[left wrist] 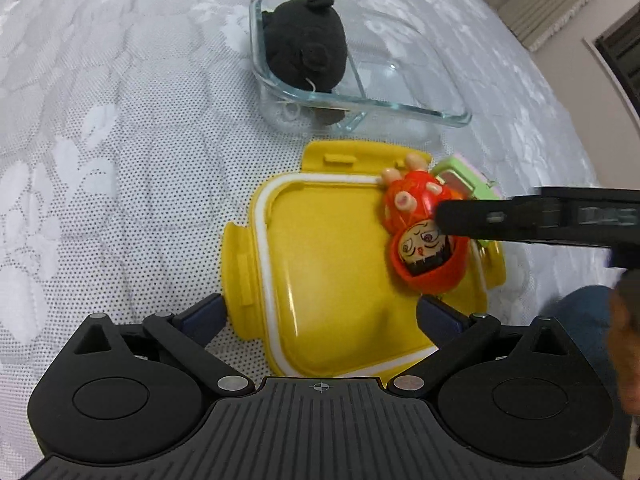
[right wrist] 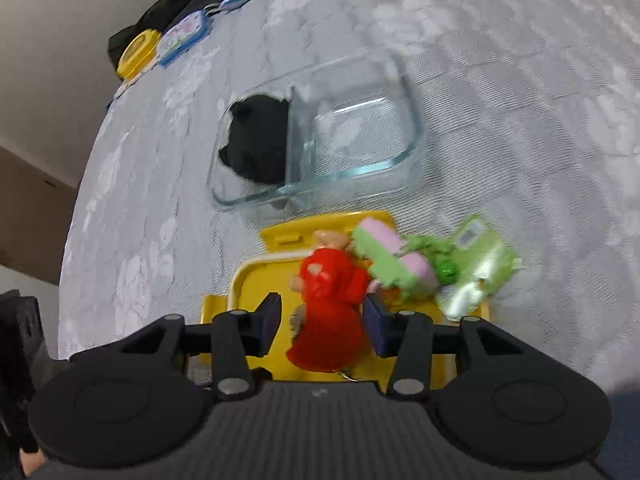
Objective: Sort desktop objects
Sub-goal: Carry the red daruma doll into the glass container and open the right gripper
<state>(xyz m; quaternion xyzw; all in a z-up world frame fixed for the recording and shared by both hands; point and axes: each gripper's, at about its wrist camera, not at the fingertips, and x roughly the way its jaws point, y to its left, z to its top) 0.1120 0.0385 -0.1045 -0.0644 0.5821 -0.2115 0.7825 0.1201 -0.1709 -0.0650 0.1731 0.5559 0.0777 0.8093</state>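
Your right fingers (right wrist: 322, 326) are standing released around the red doll (right wrist: 332, 320); your left fingers (left wrist: 320, 316) are gaping around the yellow lid (left wrist: 340, 272)

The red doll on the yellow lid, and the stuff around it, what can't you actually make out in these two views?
- Red doll: right wrist view is motion-blurred, so contact with the right gripper pads is unclear.
- Doll's middle: left wrist view, covered by a black finger.
- Green and pink toy: blurred in the right view, mostly hidden behind doll and finger in the left.
- Black plush: its underside, distorted through the glass container.
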